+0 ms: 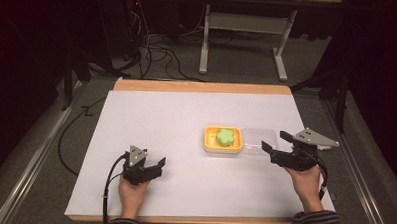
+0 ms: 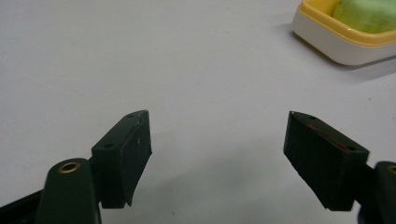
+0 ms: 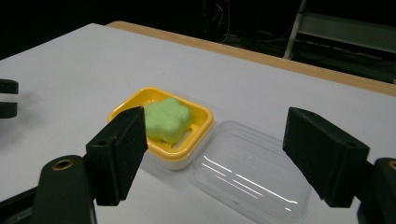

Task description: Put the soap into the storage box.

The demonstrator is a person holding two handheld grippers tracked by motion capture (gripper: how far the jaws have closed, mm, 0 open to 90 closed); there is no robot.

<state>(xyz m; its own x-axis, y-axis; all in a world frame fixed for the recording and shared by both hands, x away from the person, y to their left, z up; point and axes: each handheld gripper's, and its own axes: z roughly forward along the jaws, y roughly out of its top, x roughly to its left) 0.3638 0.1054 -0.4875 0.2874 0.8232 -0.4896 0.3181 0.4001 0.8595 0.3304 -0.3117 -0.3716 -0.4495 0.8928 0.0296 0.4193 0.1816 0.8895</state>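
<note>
A yellow soap dish [image 1: 207,142] sits right of the table's middle and holds a green flower-shaped soap [image 1: 225,137]. A clear plastic lid [image 1: 258,141] lies flat against the dish's right side. My right gripper [image 1: 274,140] stands open just right of the lid, jaws pointing left toward it, nothing between them. In the right gripper view the soap [image 3: 168,119], the dish [image 3: 205,117] and the lid [image 3: 252,179] lie ahead of the open jaws. My left gripper [image 1: 153,163] rests open near the front left, well short of the dish [image 2: 327,44], its jaws wide apart and bare.
White paper [image 1: 151,115] covers the table; a wooden edge [image 1: 202,87] shows at the far side. Behind the table stand a white metal frame [image 1: 244,23] and loose cables [image 1: 158,53] on the floor. Dark rails flank both sides.
</note>
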